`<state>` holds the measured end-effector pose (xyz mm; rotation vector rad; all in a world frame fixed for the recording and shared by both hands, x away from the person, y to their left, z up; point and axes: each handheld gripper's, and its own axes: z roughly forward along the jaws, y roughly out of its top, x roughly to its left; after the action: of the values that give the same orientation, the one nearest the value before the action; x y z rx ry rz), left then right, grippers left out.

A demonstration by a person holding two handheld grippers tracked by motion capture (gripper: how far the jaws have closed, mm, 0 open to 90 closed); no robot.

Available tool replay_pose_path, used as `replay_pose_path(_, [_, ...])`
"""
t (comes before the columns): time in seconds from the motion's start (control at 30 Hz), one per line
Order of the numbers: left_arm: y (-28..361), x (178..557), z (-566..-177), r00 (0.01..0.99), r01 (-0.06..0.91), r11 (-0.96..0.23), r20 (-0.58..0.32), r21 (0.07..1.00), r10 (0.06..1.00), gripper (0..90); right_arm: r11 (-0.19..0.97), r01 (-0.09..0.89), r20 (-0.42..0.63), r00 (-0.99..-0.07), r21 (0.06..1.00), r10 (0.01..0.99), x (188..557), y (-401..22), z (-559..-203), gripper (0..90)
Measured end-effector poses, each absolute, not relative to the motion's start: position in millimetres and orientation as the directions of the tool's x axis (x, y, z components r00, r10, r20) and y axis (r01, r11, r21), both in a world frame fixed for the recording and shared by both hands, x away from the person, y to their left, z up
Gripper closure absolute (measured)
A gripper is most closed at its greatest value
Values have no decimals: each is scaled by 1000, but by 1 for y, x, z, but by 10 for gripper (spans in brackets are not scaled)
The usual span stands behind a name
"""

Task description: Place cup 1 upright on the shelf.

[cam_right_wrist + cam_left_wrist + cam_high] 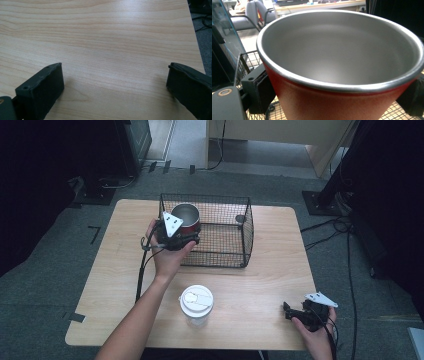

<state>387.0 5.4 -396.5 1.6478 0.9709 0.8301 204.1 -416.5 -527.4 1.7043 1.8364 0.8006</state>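
Note:
A red cup with a bare metal inside (187,216) hangs over the left end of the black wire basket (227,255). My left gripper (186,236) is shut on the red cup (342,65), one black pad (263,90) pressed to each side of its red wall. The basket's mesh (247,62) lies below and behind it. My right gripper (289,311) rests at the table's front right, jaws wide open. In the right gripper view its fingers (42,87) stand apart over bare wood, and the right gripper (115,82) holds nothing.
A clear cup with a white lid (196,304) stands near the table's (125,270) front edge, between my hands. A small dark thing (240,218) sits in the basket's back right corner. Cables and stand bases lie on the grey floor around the table.

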Motion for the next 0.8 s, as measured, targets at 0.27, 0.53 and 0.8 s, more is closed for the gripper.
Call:
replay_pose_path(0.27, [0,398,-407,446,236,-201,78,951,892,83,40,698,28,-86,715,996,204,-417,-527,9])
replay_pose_path(0.53, [-2,409,-418,453,319,-220,55,922,890,82,41,698,28,-87,715,996,204,-417,-527,9])
replay_pose_path(0.8, [-6,415,-419,446,372,-236,50,898,894,82,41,697,29,-89,716,996,204,-417,-527,9])
